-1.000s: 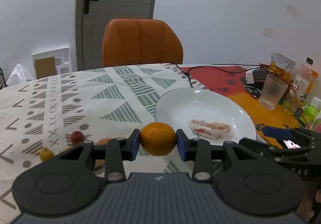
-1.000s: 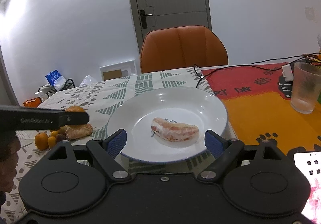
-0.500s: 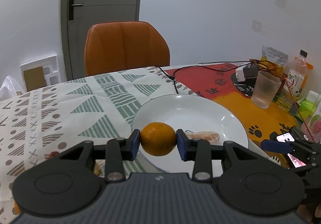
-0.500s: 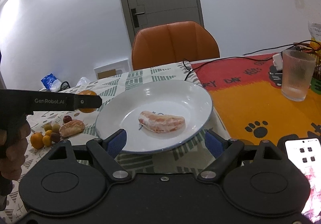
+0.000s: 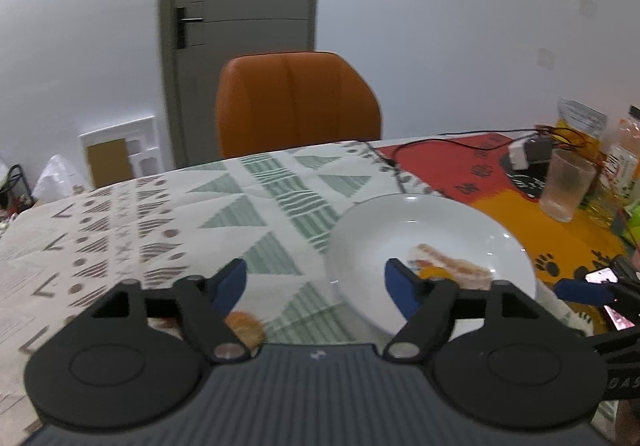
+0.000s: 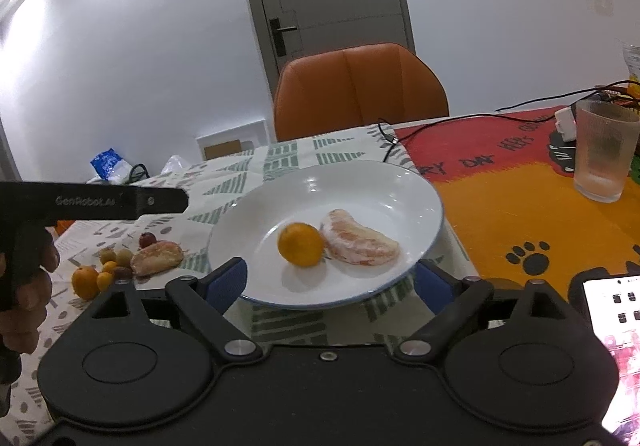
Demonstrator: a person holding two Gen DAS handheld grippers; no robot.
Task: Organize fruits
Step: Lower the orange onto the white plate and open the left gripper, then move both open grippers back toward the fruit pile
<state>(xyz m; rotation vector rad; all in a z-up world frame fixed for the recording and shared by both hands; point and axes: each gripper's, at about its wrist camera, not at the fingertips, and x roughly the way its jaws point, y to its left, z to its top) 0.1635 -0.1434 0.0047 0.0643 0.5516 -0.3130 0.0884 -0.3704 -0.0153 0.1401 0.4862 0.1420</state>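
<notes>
A white plate (image 6: 360, 182) (image 5: 400, 222) holds an orange (image 6: 301, 244) touching a peeled pomelo segment (image 6: 360, 244) (image 5: 452, 264). In the left wrist view only a sliver of the orange (image 5: 434, 271) shows behind the right finger. My left gripper (image 5: 316, 284) is open and empty, over the cloth at the plate's left edge. It shows from the side in the right wrist view (image 6: 120, 201). My right gripper (image 6: 332, 284) is open and empty at the plate's near rim. A second pomelo piece (image 6: 157, 257) (image 5: 244, 326) lies on the cloth with several small fruits (image 6: 100, 272).
A frosted glass (image 6: 604, 150) (image 5: 566, 184), cables and a white adapter (image 5: 528, 152) stand on the red and orange mat at the right. A phone (image 6: 616, 330) lies at the near right. An orange chair (image 6: 360, 86) stands behind the table. Bottles and packets (image 5: 620, 158) crowd the far right.
My left gripper opened and let the orange go onto the plate beside the pomelo segment, then drew back to the left. The right gripper stayed open near the plate.
</notes>
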